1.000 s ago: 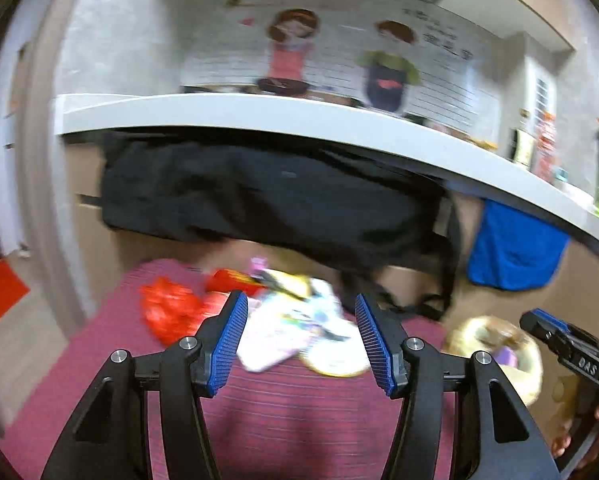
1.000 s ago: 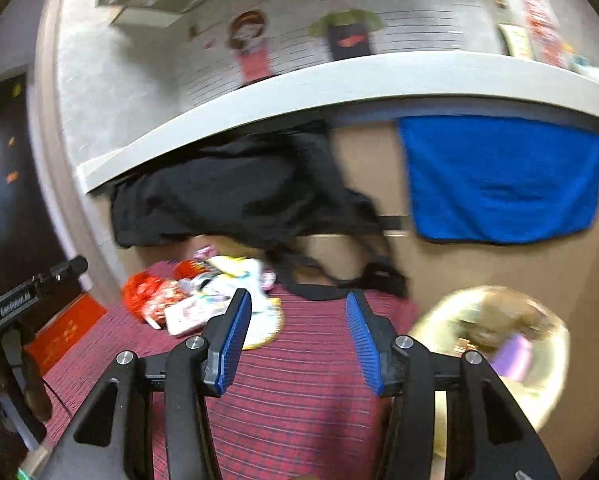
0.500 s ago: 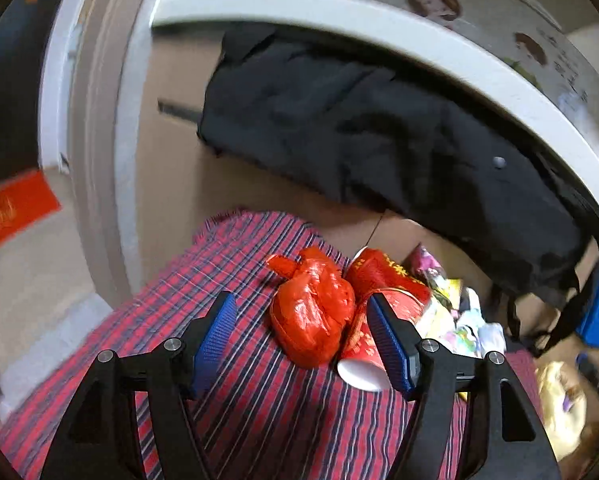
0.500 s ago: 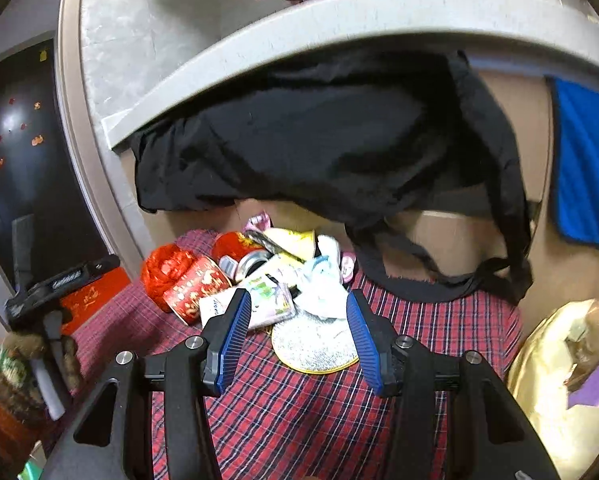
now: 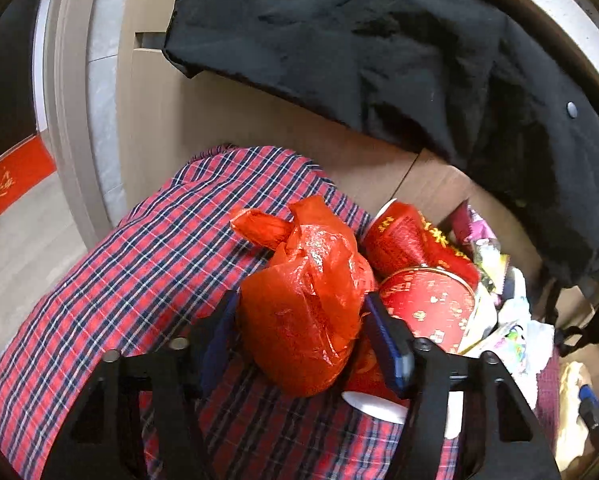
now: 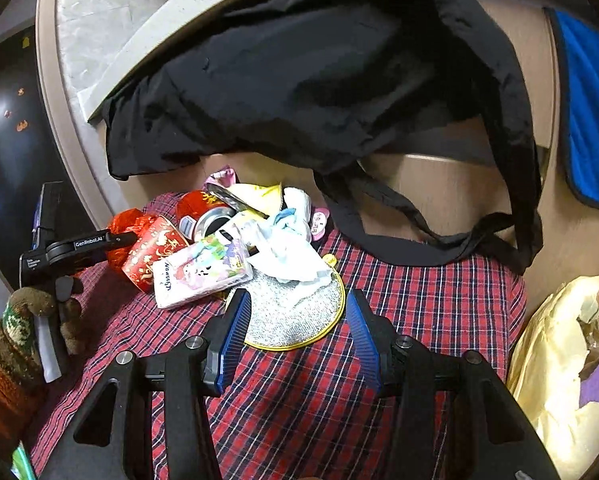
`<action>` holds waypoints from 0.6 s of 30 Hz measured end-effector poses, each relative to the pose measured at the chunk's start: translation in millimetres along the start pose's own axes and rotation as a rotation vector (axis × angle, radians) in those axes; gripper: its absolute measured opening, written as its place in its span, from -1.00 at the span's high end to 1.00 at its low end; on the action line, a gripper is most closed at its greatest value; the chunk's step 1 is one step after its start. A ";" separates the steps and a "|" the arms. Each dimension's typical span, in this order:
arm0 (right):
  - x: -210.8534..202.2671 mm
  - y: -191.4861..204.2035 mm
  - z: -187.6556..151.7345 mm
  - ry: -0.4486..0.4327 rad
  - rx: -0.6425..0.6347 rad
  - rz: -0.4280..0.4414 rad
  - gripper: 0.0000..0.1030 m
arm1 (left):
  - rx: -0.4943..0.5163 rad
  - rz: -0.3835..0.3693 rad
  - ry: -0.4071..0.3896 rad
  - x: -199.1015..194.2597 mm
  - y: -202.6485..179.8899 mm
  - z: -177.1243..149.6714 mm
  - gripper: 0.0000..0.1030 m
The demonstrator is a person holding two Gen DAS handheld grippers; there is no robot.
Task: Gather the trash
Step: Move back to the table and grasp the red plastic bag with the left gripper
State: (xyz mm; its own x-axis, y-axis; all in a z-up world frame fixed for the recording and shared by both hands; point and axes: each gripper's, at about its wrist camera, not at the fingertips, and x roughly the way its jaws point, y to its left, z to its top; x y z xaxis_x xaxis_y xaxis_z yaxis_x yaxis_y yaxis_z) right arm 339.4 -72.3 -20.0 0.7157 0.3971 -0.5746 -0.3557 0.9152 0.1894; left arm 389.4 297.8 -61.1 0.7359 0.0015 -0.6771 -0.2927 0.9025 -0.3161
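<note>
Clearly we are at the very start of collecting: almost all the trash lies ahead of us on the plaid cloth (image 6: 419, 320), and nothing in view looks freshly cleared. Our left gripper (image 5: 299, 332) straddles the red plastic bag (image 5: 307, 300), its blue pads close on either flank; whether they already press the plastic we cannot tell, so we call it spread around the bag, not yet clamped. Just to that gripper's right, touching the bag, lie two red paper cups (image 5: 427, 304) on their sides, and further right a heap of wrappers (image 5: 499, 320).

Our right gripper (image 6: 295, 340) is wide open and holds nothing. Directly ahead of it, between the fingertips, sits a silver round pad with a yellow rim (image 6: 299, 316), with crumpled white tissue (image 6: 287, 252) on its far edge. Ahead and to the left lie a pink printed packet (image 6: 203, 276) and an empty can (image 6: 215, 220). Far to the right of this gripper stands a yellow trash bag (image 6: 547, 360), open, with some waste already inside.

By our judgement, everything on the cloth is left to move: the red bag first, then cups, packet, tissue and can.
</note>
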 end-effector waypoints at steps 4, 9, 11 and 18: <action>8.3 1.9 -0.4 0.018 0.000 0.011 0.09 | 0.053 -0.021 -0.048 -16.9 -11.2 -4.9 -0.03; 18.3 16.1 2.9 0.033 -0.030 0.018 0.09 | 0.080 -0.050 -0.101 -45.2 -16.7 -14.1 0.01; 21.1 22.7 4.8 0.034 -0.048 0.015 0.09 | 0.087 -0.054 -0.119 -57.0 -17.3 -14.8 0.01; 38.0 45.7 19.9 0.025 -0.105 -0.040 0.09 | 0.143 -0.030 -0.190 -83.9 -23.3 -20.1 0.01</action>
State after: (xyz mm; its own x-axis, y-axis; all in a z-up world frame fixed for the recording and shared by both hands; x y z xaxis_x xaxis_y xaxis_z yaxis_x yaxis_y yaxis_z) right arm 362.4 -14.0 -17.4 0.7160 0.3571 -0.5999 -0.3887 0.9177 0.0823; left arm 322.2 268.0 -10.3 0.8489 0.0424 -0.5268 -0.1892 0.9551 -0.2279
